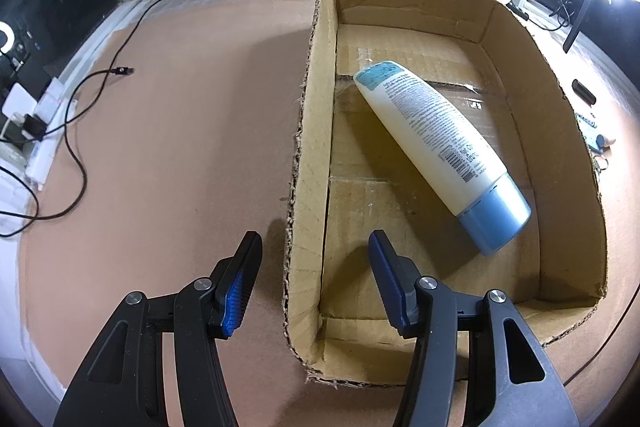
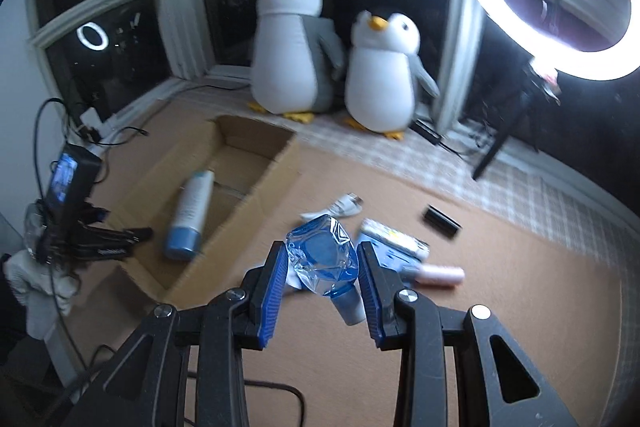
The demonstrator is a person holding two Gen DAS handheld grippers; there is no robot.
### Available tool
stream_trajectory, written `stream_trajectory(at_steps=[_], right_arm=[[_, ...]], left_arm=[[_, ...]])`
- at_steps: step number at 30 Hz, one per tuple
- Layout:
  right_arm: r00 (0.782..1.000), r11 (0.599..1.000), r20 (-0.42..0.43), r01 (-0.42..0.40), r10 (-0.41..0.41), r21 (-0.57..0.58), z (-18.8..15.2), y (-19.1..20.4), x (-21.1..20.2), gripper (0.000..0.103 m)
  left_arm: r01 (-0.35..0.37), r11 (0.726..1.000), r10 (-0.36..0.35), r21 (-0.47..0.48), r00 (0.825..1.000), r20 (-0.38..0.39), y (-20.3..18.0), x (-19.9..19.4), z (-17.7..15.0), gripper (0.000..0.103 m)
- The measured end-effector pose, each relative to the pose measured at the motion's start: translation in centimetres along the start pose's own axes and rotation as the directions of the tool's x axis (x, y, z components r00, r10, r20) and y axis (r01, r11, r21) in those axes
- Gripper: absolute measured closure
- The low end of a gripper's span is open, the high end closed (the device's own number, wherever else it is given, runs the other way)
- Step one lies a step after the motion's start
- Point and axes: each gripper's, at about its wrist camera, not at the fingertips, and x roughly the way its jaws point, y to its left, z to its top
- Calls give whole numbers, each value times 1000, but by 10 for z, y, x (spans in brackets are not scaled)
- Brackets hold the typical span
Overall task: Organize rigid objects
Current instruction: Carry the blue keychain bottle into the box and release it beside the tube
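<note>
The right gripper [image 2: 322,259] is clamped on a clear blue blister pack [image 2: 323,259] with a small white-capped tube inside, its pads pressing both sides and the pack clear of the worktop [image 2: 500,307]. The left gripper [image 1: 316,247] stands part open and empty, its fingers straddling the near left wall of the cardboard box [image 1: 308,147] without touching it. A white bottle with a blue cap [image 1: 436,143] lies diagonally on the box floor, cap toward the near right corner. More items lie toward the worktop's right side: a flat white-and-blue packet [image 2: 394,241], a pink tube [image 2: 440,275] and a black block [image 2: 441,221]. Judgement: the step in hand is carrying the pack to the box. Recommended: keep the grip steady, clear the box's right wall, lower over the bare floor beside the bottle, and release low.
</note>
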Motion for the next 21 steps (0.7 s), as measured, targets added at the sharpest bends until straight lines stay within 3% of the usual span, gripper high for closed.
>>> stream_trajectory(at_steps=[3,8,17,21], right_arm=[[999,999,-1,-47,47,-10,8,19,6,71],[995,995,-20,-96,95,-38,12,51,23,71],[982,987,-109,-159,154,-33,9,90,69,71],[981,987,-130,-152,145,-48,8,102,83,71]], left_arm=[[13,1000,-13,-9,1000,-4,3,0,0,48],[4,1000,-4,0,1000,-4,2,-5,-3,60],[2,1000,-2,-1,1000,-5,5,-2,-3,61],[4,1000,-4,0,1000,-4,5,-2,-4,61]])
